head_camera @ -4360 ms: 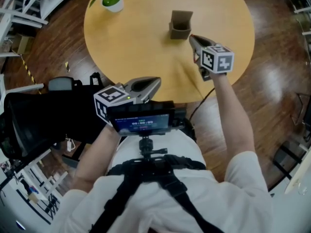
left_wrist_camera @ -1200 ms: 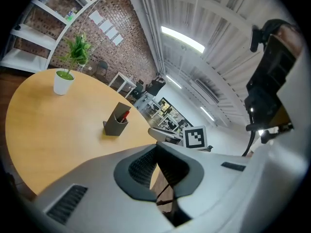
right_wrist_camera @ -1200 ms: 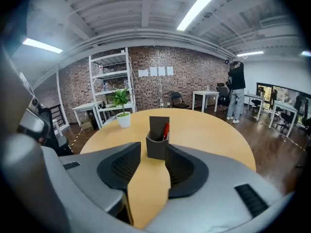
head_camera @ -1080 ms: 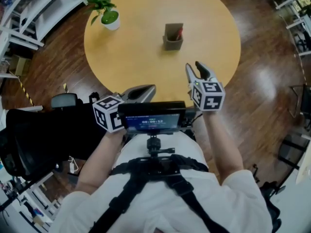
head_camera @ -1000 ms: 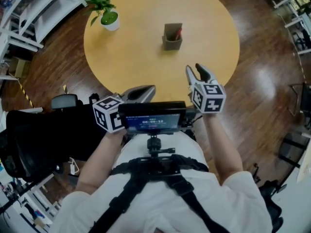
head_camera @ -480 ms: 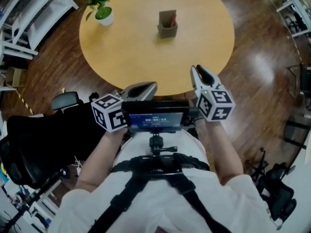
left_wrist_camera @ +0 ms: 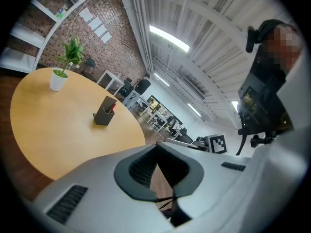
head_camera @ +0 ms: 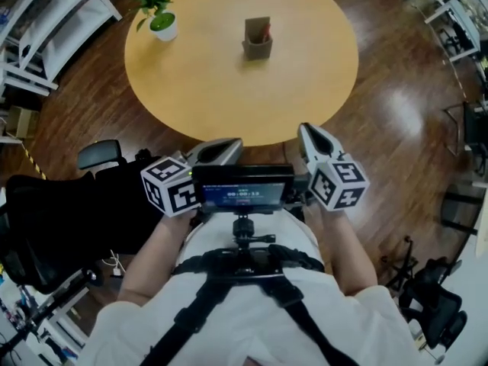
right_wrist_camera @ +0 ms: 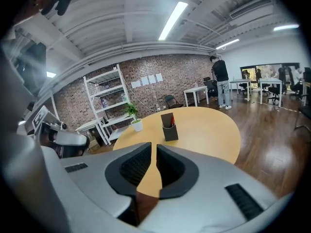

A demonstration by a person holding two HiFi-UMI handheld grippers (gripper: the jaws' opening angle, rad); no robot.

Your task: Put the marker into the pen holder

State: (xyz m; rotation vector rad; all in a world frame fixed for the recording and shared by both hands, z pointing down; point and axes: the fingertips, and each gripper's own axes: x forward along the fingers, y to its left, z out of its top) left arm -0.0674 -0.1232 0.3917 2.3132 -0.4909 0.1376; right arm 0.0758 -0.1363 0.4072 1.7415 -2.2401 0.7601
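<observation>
The brown pen holder (head_camera: 258, 40) stands on the far half of the round wooden table (head_camera: 221, 97), with the red marker (head_camera: 265, 30) upright inside it. The holder (left_wrist_camera: 103, 113) with the marker (left_wrist_camera: 111, 108) shows far ahead in the left gripper view, and likewise the holder (right_wrist_camera: 169, 128) and marker (right_wrist_camera: 172, 122) in the right gripper view. My left gripper (head_camera: 232, 144) hangs at the table's near edge, shut and empty (left_wrist_camera: 156, 147). My right gripper (head_camera: 305, 130) is beside that edge; its jaws have just been closing, a thin slit remains, nothing between them (right_wrist_camera: 151, 149).
A potted plant (head_camera: 160, 17) sits at the table's far left. A black chair (head_camera: 61, 204) is at my left, white shelving (head_camera: 38, 29) beyond it. A chest-mounted screen (head_camera: 242, 193) sits between the grippers. A person (right_wrist_camera: 221, 81) stands far behind the table.
Both grippers have drawn back toward my body, the right one from over the table to off its near edge. The right jaws have gone from wide apart to nearly together.
</observation>
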